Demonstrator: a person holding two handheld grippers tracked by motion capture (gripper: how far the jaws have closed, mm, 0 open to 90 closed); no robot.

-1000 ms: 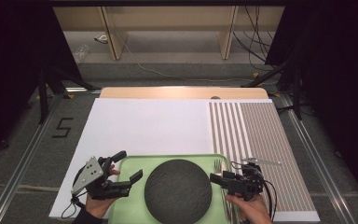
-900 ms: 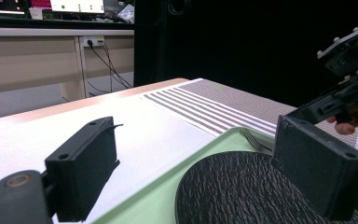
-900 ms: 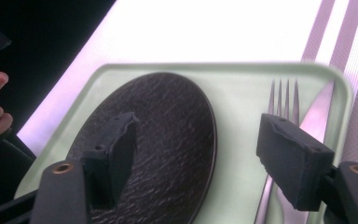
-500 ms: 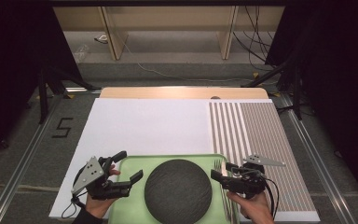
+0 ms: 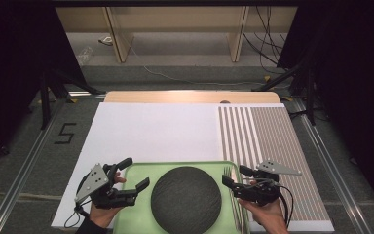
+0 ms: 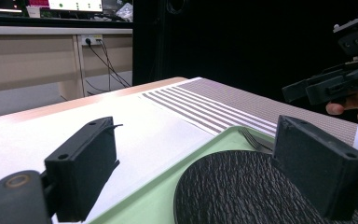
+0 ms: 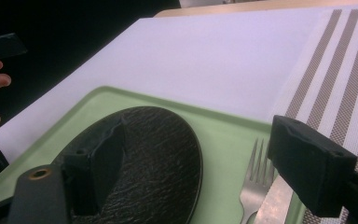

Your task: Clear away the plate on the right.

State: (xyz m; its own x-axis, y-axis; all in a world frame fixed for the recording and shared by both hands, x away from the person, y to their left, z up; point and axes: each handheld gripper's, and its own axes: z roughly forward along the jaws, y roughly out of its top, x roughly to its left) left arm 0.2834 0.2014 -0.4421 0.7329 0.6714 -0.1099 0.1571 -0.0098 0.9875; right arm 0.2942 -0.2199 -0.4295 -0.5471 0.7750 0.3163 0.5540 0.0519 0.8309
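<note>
A round black plate lies in the middle of a green tray at the table's near edge. A fork lies along the tray's right side, beside the plate. My left gripper hovers open over the tray's left rim, with nothing between its jaws. My right gripper stands open over the fork's tines. The left gripper view has the plate and fork beyond the open gripper. In the right gripper view the open gripper frames the plate and fork.
The tray rests on a white mat that covers most of the table. A brown-and-white striped placemat lies to the right. A strip of bare wood runs along the far edge. Dark floor and cables surround the table.
My right gripper has moved a little forward and up over the fork. The left gripper, plate and tray have stayed put.
</note>
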